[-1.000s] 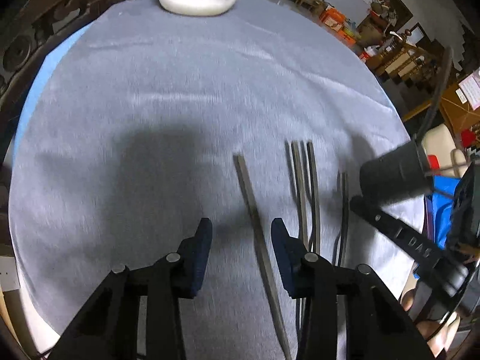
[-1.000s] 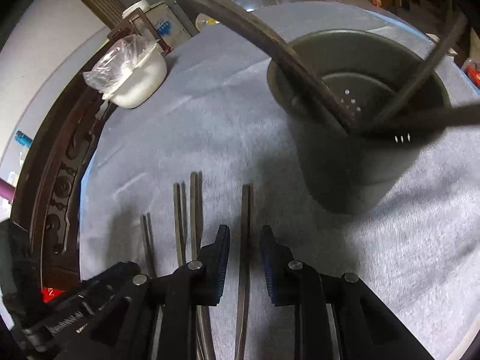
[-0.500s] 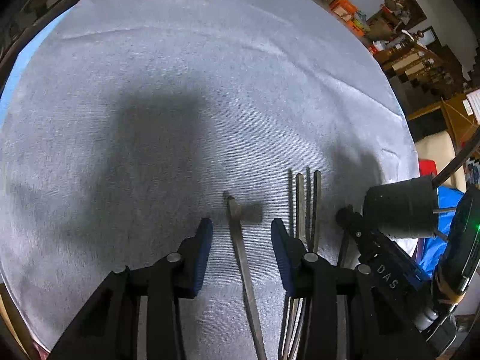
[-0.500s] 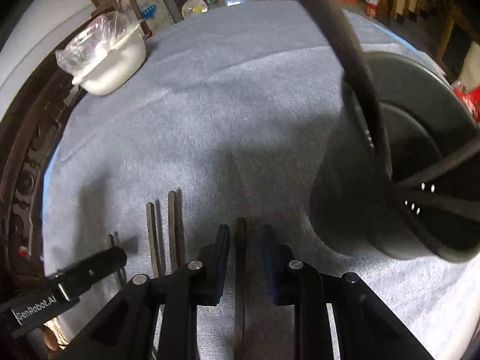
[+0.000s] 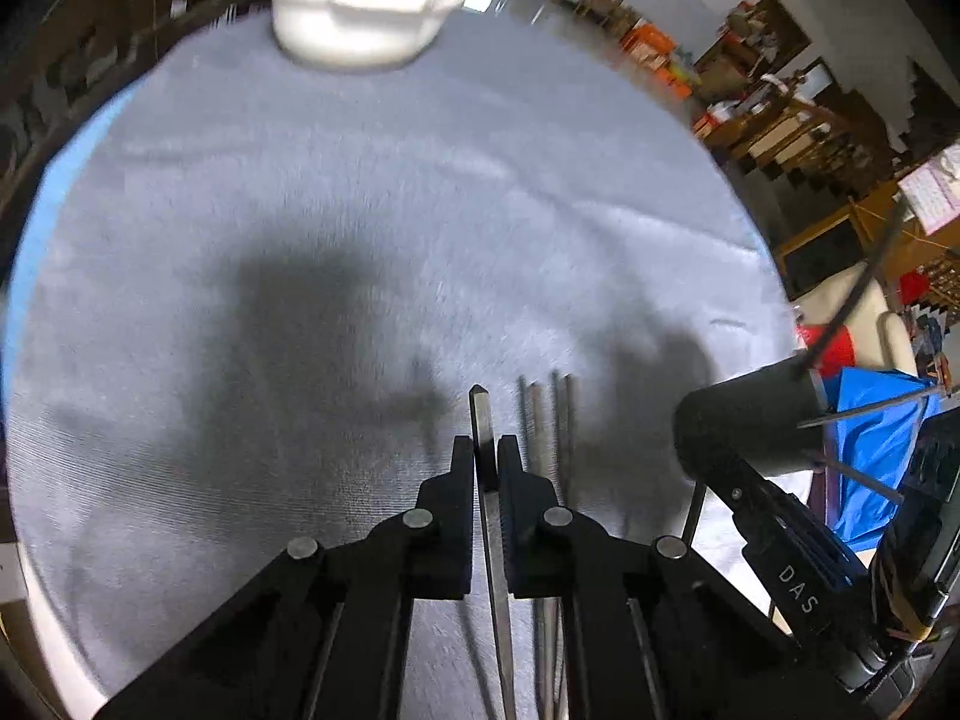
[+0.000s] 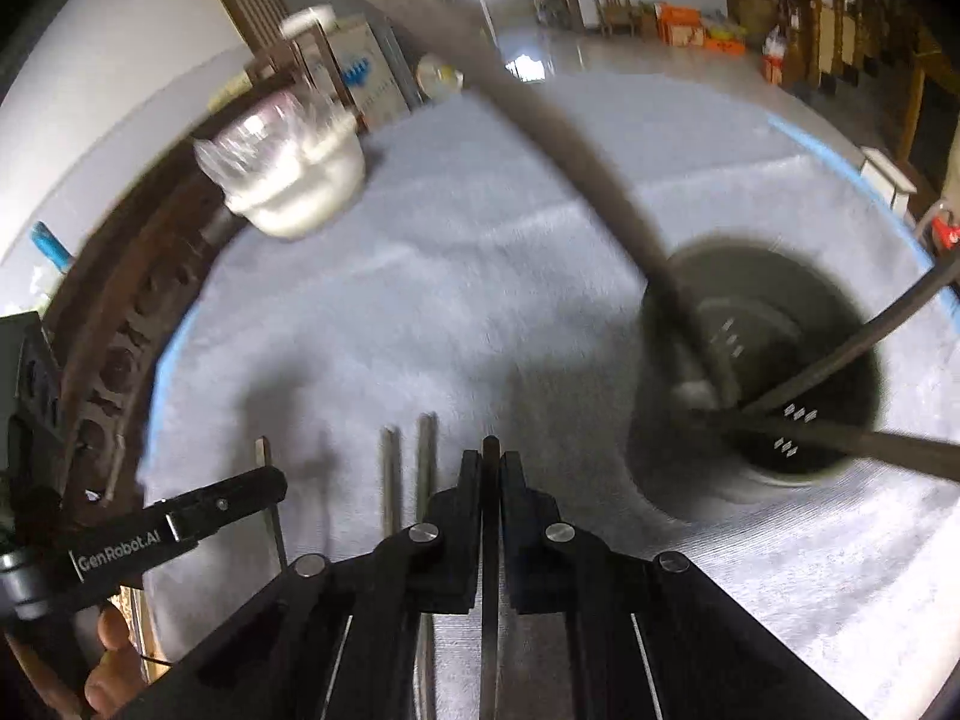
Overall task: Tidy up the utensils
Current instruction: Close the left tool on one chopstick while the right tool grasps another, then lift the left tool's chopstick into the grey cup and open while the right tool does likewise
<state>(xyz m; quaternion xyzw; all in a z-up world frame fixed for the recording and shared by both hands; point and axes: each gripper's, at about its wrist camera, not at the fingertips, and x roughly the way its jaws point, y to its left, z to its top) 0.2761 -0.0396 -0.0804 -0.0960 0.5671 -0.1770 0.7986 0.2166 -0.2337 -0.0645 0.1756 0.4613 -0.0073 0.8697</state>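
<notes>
Chopsticks are being gathered off a grey-clothed desk [image 5: 360, 210]. From the left wrist view, the left gripper [image 5: 486, 456] is clamping its fingers [image 5: 462, 468] tight on one flat metal chopstick [image 5: 482, 414], whose tip is poking out just beyond the fingertips and whose length is running straight back along them toward the near edge. Two more chopsticks [image 5: 543, 420] are lying just to the right, parallel to it. The dark utensil holder [image 5: 744, 426] is sitting by the right edge, and a white bowl [image 5: 360, 30] at the far edge.

From the right wrist view, the right gripper [image 6: 491, 468] is likewise pinching its fingers [image 6: 471, 474] shut on a dark chopstick [image 6: 491, 447], held lengthwise between them. The holder [image 6: 756, 360], already carrying several utensils, is lying ahead and to the right, so the right hand looks nearer; its stick would need tipping upright to drop in. Loose chopsticks [image 6: 408, 456] are lying to its left.
</notes>
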